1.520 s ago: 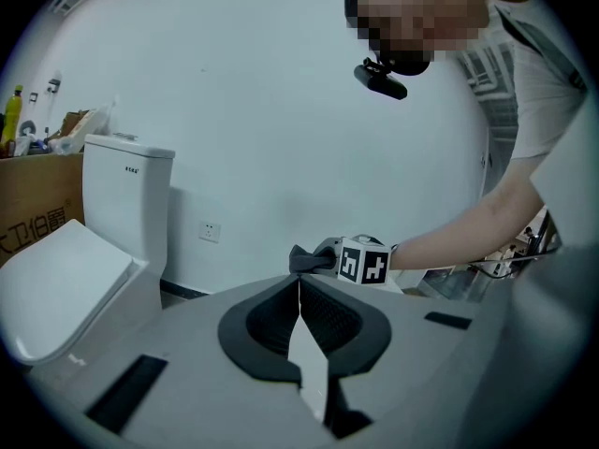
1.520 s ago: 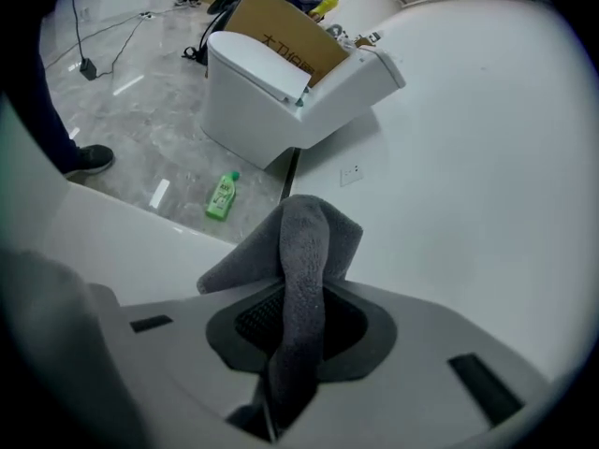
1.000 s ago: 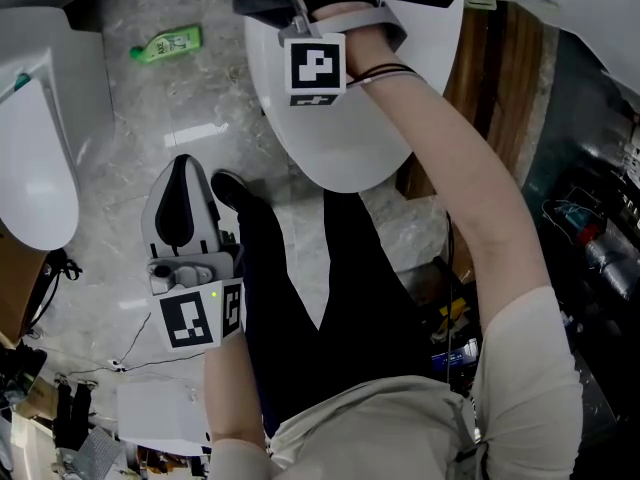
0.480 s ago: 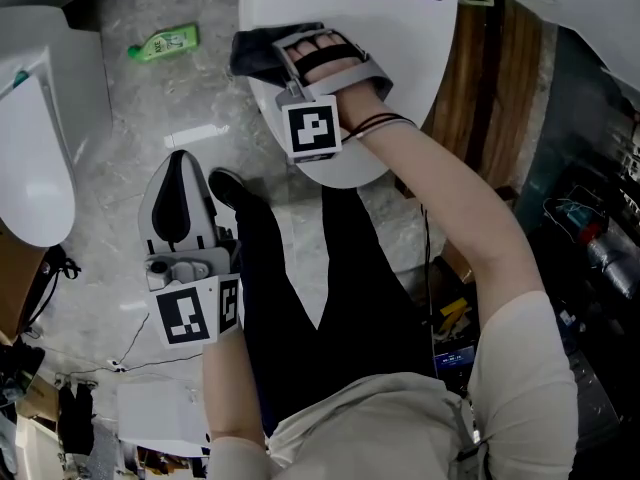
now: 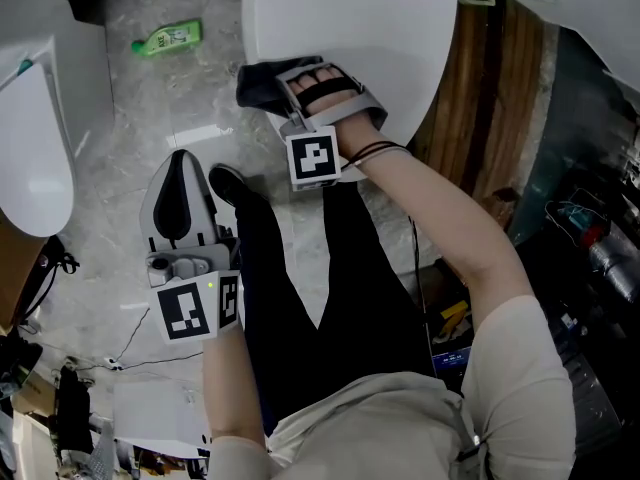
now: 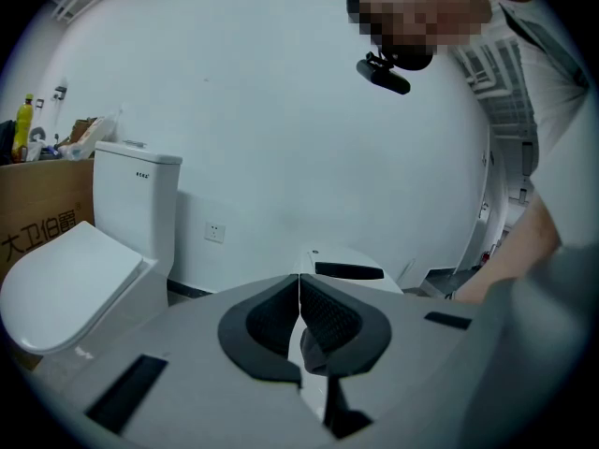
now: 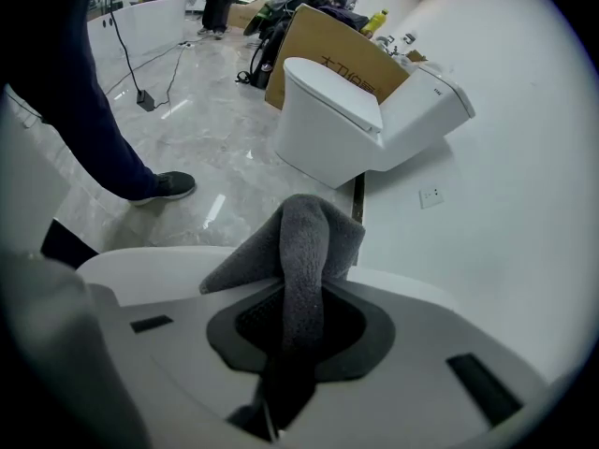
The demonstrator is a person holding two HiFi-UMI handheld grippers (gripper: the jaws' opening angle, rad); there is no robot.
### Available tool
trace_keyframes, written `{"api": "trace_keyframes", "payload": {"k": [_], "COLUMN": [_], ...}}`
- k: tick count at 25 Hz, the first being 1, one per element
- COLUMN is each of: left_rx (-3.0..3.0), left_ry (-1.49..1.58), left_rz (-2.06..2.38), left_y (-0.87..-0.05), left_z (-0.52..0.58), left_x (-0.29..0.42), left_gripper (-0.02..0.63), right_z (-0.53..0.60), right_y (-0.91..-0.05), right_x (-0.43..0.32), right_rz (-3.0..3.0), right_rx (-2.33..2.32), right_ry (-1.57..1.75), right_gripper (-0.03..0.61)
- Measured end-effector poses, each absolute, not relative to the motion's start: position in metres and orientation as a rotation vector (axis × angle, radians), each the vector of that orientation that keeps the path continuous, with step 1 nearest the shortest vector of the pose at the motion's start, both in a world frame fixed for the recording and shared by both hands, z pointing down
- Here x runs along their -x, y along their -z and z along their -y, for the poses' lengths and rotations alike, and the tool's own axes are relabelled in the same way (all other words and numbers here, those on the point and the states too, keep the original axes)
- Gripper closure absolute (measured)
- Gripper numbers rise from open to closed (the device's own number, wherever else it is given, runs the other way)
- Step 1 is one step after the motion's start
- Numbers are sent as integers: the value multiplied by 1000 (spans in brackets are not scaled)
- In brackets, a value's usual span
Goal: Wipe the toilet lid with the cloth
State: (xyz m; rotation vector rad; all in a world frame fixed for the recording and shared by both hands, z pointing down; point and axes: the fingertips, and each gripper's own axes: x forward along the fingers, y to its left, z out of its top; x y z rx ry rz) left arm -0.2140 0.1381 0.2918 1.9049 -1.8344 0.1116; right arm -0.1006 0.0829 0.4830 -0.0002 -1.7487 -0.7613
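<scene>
1. Near left, the left gripper (image 6: 299, 293) hangs over the floor (image 5: 150, 108), its jaws pressed together on nothing.
2. Farther, the right gripper (image 7: 298, 321) clamps the grey cloth (image 5: 262, 83) at the near left edge of the toilet lid (image 5: 350, 28).

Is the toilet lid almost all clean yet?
Partway. Done: the right gripper has the cloth clamped and has dragged it along the toilet lid from back toward front. Now: the cloth presses near the front edge. Left: probably more strokes elsewhere; the left gripper hangs shut, empty.
</scene>
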Motion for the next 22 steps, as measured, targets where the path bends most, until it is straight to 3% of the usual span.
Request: {"api": "trace_keyframes", "payload": {"k": [14, 22], "left_rx": [-1907, -1899], "left_ry": [-133, -141], "left_rz": [1843, 1850], "left_y": [-293, -298], "left_z": [-151, -150], "left_x": [210, 212], "left_gripper": [598, 598], "right_z": [-110, -77], "right_y": [-488, -426], "right_x": [87, 104], "right_rz": [1730, 2012], "right_rx": [45, -332], "right_ry": [650, 374], "right_gripper": [508, 508]}}
